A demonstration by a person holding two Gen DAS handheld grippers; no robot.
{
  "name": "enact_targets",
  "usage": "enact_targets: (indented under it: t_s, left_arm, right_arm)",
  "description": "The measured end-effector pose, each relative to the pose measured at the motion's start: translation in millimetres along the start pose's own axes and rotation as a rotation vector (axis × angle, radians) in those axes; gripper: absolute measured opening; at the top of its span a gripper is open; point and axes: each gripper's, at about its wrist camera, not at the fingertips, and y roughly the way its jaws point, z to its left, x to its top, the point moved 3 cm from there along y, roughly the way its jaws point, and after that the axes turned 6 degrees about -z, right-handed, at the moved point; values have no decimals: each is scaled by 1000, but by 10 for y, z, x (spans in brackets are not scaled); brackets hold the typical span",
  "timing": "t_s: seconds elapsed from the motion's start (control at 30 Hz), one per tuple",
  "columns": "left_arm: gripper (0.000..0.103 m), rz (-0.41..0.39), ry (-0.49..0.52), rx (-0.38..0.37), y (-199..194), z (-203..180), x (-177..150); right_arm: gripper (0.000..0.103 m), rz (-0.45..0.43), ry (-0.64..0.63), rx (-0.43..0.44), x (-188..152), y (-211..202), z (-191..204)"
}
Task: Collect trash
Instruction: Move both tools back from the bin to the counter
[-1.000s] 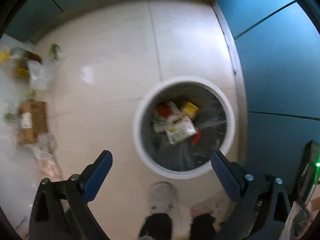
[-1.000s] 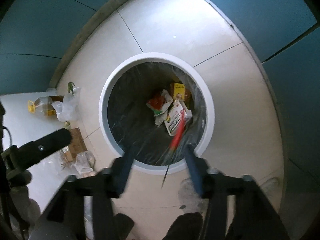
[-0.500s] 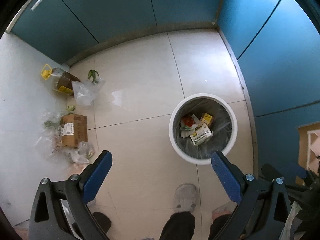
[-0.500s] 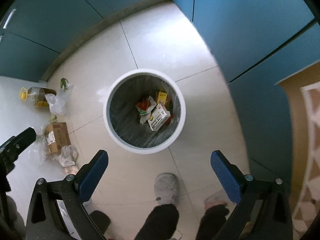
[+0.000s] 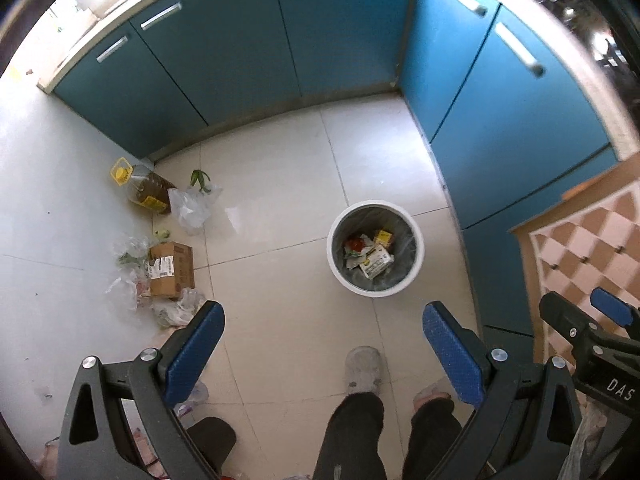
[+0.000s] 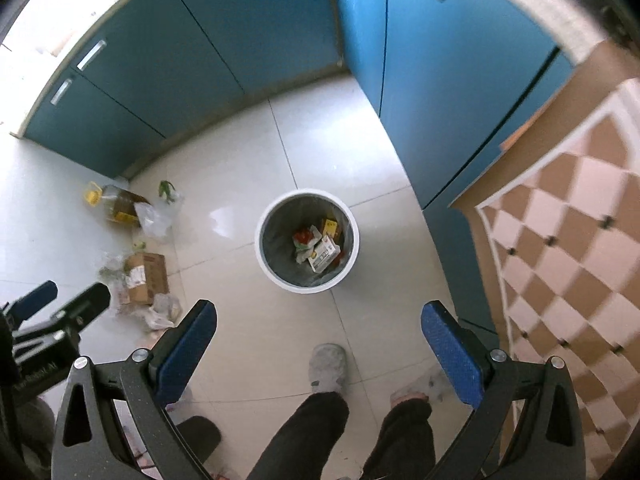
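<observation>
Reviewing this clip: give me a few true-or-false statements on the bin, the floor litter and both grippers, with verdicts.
1. The left gripper grips a plastic bag. False: its jaws stand wide apart, holding nothing.
2. The trash bin already holds packaging. True.
3. The cardboard box lies inside the bin. False: it lies on the floor, left of the bin.
4. The oil bottle lies on the floor near the cabinets. True.
5. The right gripper is open and empty. True.
</observation>
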Motion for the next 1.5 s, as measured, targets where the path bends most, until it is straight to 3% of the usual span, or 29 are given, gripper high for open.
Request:
enact_targets:
  t_s: [0.27, 0.47, 0.6, 0.7, 0.9, 1.03, 1.13, 1.33, 1.47, 1.5]
  left_arm:
    - [101, -44, 20, 2, -816, -64, -133]
    - [101, -107, 38, 63, -1334, -217, -138]
    - [101, -204, 108, 65, -1697, -613, -9]
    - [101, -294, 212, 45, -2018, -1205, 95]
    - [101, -366, 468, -98, -2470, -2777, 44]
    - [101, -364, 665, -201, -2679, -3997, -283]
    - [102, -345, 797, -250, -2735, -4810, -584]
    - [102, -327, 977, -236, -2537, -6002, -1207]
    - [102, -295, 1058, -179, -2247, -6514, -1513]
    - [102, -285, 1068, -168, -2202, -6588, -1558]
  right_arm:
    - [103, -49, 4, 23, -127, -1022, -35]
    - [103, -77, 17, 91, -274, -1582, -114]
    - [103, -116, 91, 192, -281, -1927, -374]
    - [103, -172, 166, 216, -262, -2220, -713]
    - [103, -306, 399, 157, -571, -2955, -1986]
    - [103, -358, 605, 54, -1096, -3344, -3058]
    - [103, -367, 799, -54, -1713, -3533, -3934]
    - [103, -305, 1151, -257, -2956, -3505, -5307]
    - [101, -221, 1301, -286, -3515, -3133, -5997]
    - [94, -217, 1324, -267, -3585, -3035, -6090]
